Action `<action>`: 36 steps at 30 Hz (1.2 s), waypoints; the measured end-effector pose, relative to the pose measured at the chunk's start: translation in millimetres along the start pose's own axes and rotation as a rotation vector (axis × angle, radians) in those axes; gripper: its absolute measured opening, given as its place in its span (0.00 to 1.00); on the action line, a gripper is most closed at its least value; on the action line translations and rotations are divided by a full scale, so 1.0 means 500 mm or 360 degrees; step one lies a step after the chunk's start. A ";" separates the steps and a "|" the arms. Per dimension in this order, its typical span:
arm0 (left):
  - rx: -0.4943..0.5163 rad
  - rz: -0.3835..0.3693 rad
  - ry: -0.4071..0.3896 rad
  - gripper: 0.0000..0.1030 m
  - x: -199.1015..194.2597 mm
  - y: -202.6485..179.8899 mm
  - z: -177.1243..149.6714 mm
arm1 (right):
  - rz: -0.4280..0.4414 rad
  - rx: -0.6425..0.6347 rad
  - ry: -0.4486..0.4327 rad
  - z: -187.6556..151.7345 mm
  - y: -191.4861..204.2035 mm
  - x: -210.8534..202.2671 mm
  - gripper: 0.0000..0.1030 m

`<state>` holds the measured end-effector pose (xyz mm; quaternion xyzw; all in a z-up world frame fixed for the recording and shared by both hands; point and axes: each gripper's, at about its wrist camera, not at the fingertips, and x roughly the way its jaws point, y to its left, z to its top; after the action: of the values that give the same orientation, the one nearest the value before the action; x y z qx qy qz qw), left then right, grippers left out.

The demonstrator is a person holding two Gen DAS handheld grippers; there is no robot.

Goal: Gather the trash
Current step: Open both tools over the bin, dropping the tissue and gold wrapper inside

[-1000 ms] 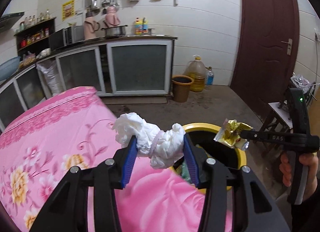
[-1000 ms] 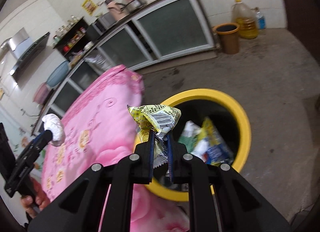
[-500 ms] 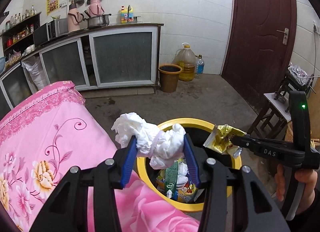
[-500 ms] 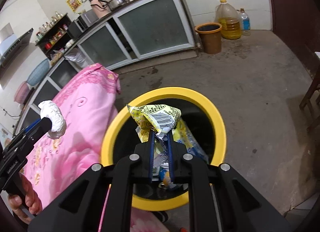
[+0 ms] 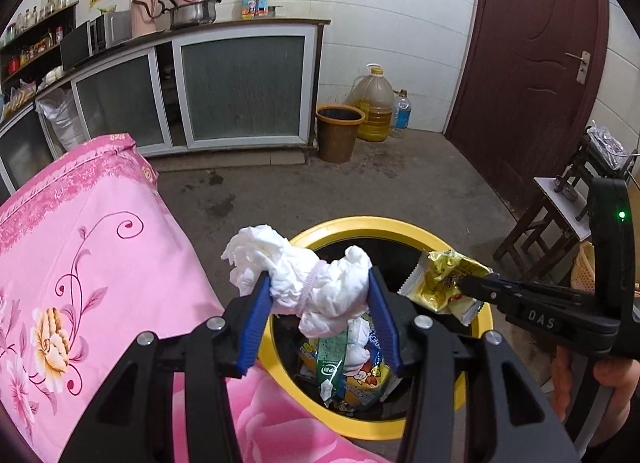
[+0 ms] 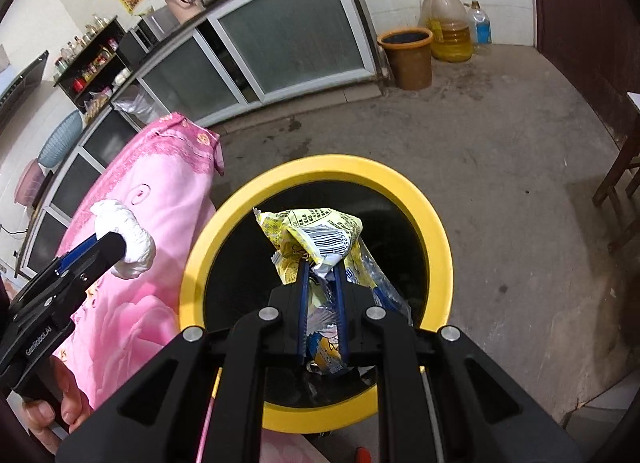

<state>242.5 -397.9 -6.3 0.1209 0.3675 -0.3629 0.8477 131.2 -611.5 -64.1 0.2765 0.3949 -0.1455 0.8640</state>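
Inside yellow-rimmed bin (image 5: 372,223), wrappers (image 5: 348,367), crumpled tissue (image 5: 358,347)

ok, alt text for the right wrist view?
The right gripper pinches a crumpled yellow wrapper above a yellow-rimmed bin holding other packaging. Left of it, the left gripper holds a white tissue wad over pink floral cloth.

Left gripper (image 5: 318,295) pinches tissue wad (image 5: 304,283) above near rim of trash bin (image 5: 360,223). Right gripper (image 6: 322,275) pinches snack wrapper (image 6: 316,235) over bin opening (other wrappers already inside). Cloth-covered table (image 5: 100,247) left of bin, touching it. Cabinets (image 5: 240,83) behind; bucket (image 5: 339,131), oil jug (image 5: 374,107) right of cabinets. Stool (image 5: 556,203) right of bin.
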 end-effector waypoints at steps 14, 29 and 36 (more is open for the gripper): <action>0.0039 -0.0022 0.0057 0.44 0.033 -0.019 0.012 | -0.0037 0.0028 0.0020 0.022 0.014 0.022 0.13; -0.0078 0.0036 0.0014 0.92 0.015 -0.001 0.015 | -0.0127 0.0119 0.0109 0.021 -0.014 0.033 0.35; -0.0111 0.0037 -0.0065 0.92 -0.043 0.013 0.000 | -0.0112 0.0138 0.0094 -0.001 -0.015 -0.005 0.43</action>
<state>237.2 -382.1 8.6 0.0880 0.3612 -0.3423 0.8629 125.7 -617.3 -65.4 0.3038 0.4229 -0.1844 0.8336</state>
